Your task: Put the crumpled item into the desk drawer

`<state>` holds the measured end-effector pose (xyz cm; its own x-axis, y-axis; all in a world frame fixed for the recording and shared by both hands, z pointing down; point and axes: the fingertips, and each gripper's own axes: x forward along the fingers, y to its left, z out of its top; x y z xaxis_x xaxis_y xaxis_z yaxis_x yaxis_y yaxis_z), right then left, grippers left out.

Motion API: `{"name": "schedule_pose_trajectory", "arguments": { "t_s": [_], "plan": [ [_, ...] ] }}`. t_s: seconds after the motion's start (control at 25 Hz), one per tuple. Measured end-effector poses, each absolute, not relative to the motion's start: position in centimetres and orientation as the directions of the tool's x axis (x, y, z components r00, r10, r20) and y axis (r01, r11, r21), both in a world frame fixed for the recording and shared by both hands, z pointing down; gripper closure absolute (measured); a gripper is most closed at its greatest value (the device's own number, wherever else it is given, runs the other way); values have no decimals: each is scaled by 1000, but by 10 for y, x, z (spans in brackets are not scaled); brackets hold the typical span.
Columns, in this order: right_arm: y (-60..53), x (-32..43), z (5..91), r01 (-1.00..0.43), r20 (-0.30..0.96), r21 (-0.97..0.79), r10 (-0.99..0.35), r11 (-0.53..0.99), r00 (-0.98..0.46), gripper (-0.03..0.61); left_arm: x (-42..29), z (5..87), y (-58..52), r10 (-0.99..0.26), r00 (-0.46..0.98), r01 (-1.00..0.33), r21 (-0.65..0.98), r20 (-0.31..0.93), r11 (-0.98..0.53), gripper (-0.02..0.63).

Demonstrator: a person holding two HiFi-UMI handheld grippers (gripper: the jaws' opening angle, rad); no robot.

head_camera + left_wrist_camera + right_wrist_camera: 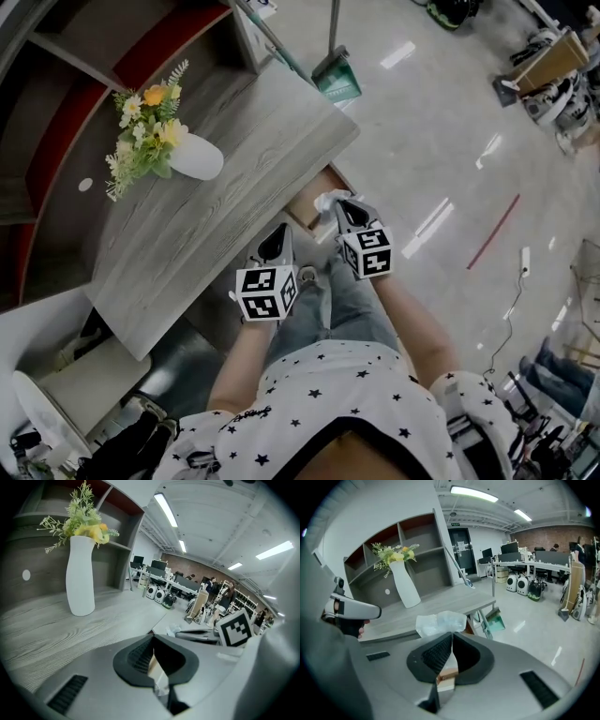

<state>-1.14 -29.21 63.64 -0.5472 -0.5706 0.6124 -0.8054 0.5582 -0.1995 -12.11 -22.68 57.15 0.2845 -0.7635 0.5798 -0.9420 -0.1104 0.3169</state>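
Observation:
The crumpled item (pixel 440 623) is a wad of clear, whitish plastic, and my right gripper (pixel 451 638) is shut on it. From the head view the right gripper (pixel 330 202) holds the wad (pixel 324 199) just off the front edge of the grey wooden desk (pixel 216 225), over a brown drawer part (pixel 302 214) that shows below the desktop. My left gripper (pixel 277 238) hovers beside it over the desk's front edge. Its jaws are shut with nothing between them (pixel 152 641). The left gripper view shows the wad (pixel 174 631) to the right.
A white vase of flowers (pixel 192 155) stands on the desk's far part, in front of open shelves (pixel 103 56). A green dustpan (pixel 336 80) leans beyond the desk's corner. My legs are under the grippers. Glossy floor (pixel 441 131) spreads to the right.

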Motion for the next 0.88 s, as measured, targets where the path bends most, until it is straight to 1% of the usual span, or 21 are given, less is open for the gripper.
{"name": "schedule_pose_trajectory", "arguments": {
  "t_s": [0.88],
  "plan": [
    [-311,-19,760,-799,771,-179,-422,573,-476,577,-117,632,-233,-721,244,-945,325,649,-28,600]
  ]
}}
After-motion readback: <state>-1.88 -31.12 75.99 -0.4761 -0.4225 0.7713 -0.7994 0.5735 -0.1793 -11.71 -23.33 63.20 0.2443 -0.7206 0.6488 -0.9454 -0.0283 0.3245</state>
